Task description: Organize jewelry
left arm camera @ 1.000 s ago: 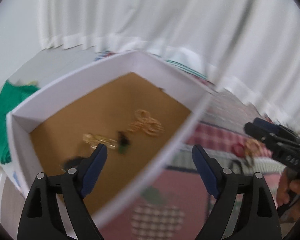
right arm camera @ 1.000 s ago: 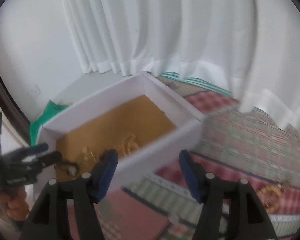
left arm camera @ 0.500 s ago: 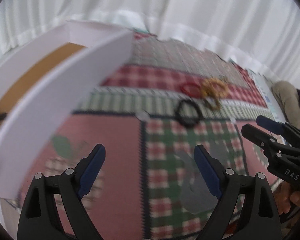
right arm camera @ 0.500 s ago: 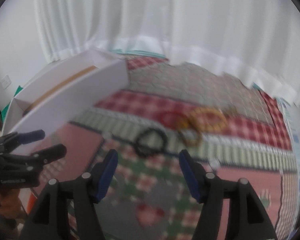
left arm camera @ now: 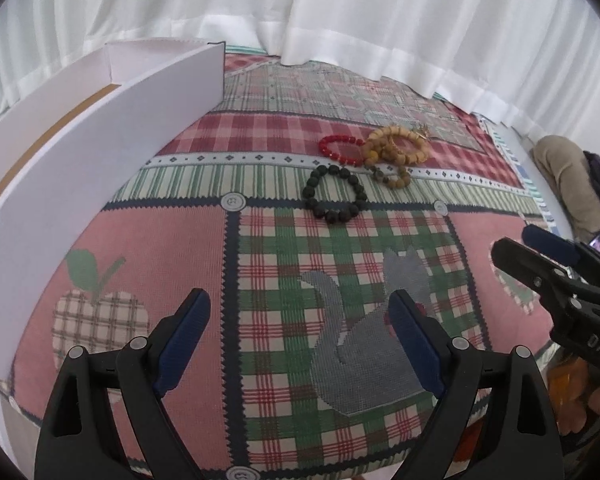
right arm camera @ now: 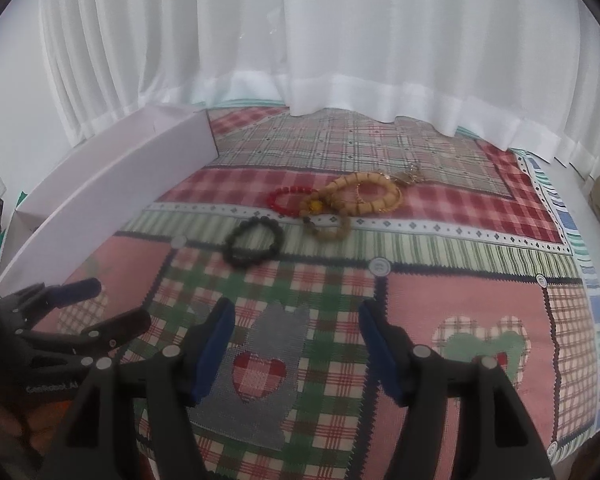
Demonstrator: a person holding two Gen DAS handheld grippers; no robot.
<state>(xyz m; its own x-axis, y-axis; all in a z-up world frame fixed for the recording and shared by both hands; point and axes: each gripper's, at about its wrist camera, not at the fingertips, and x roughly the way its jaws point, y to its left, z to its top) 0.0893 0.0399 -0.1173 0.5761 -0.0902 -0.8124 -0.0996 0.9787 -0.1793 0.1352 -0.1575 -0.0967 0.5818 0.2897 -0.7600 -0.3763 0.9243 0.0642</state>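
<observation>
Left gripper (left arm camera: 300, 312): fingers spread wide, holding nothing, low in frame.
Right gripper (right arm camera: 296, 324): fingers apart, holding nothing.
Bracelets: black bracelet (left arm camera: 335, 193), red bracelet (left arm camera: 340, 150), tan bracelets (left arm camera: 396, 150) clustered on patchwork cloth (left arm camera: 260, 264), upper centre.
White box (left arm camera: 100, 152): left edge.

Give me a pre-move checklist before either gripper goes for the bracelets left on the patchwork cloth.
1. Left gripper open and holding nothing: ok.
2. Right gripper open and holding nothing: ok.
3. Black bead bracelet lies apart from the others, free to grasp: ok.
4. Red bead bracelet free of the tan bead bracelets: not ok, they touch or overlap.
5. White box within view at the left for the drop: ok.
6. Room inside the box: cannot tell, its wall hides the floor.
</observation>
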